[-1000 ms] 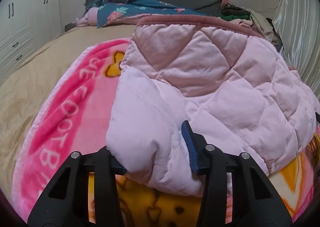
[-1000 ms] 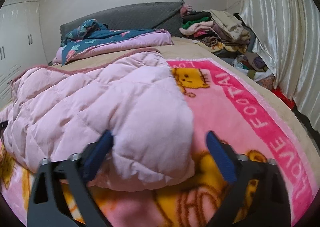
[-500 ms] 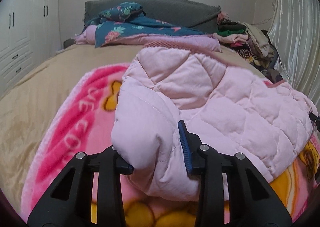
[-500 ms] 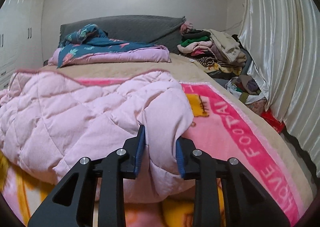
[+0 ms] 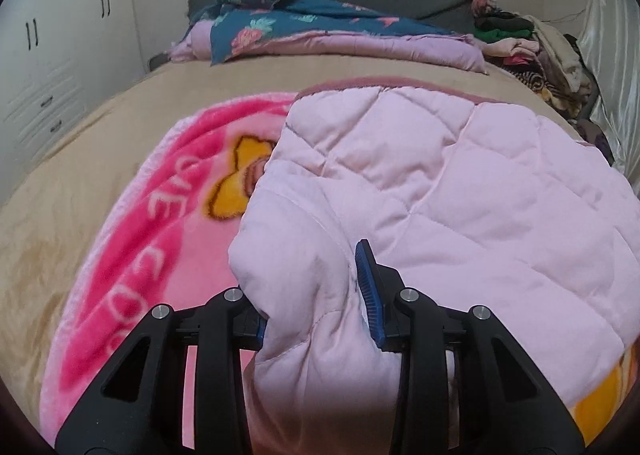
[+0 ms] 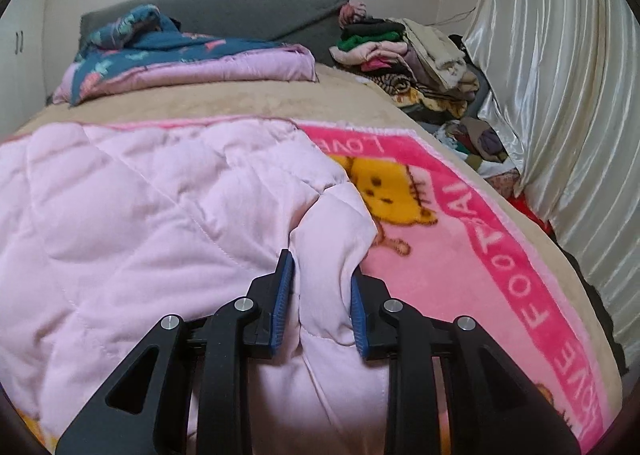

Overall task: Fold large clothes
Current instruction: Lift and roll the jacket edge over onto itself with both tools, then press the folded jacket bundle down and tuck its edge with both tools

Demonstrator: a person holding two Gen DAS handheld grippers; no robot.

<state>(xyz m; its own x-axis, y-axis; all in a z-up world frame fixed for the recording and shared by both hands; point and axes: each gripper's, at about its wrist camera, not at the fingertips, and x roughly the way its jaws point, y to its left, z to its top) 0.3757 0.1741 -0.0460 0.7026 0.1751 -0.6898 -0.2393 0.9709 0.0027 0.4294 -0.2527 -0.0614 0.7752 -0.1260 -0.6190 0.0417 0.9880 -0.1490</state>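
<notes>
Pink quilted jacket (image 5: 460, 191) lies spread on a pink blanket (image 5: 160, 215) with yellow cartoon figures, and this blanket covers the middle of a beige bed (image 5: 80, 159). In the left wrist view the jacket fills the centre and the right side of the frame. In the right wrist view it fills the left and centre.

At the bottom centre of the left wrist view, the left gripper (image 5: 316, 295) is clenched on a thick fold at the jacket's left edge. Its blue pads (image 5: 366, 279) press into the padding, and the fabric bulges between and below them.

At the bottom centre of the right wrist view, the right gripper (image 6: 322, 299) grasps a narrow fold at the jacket's right edge. Its jaws have just been closing, and the fold is now pinched between the two blue pads.

At the top of both frames a folded quilt (image 6: 192, 63), dark blue with flowers and lilac under it, rests against a grey headboard (image 6: 248, 11). A pile of clothes (image 6: 400, 51) is in the upper right, beside a shiny white curtain (image 6: 560, 95). White cabinets (image 5: 52, 55) stand at the upper left of the left wrist view.
</notes>
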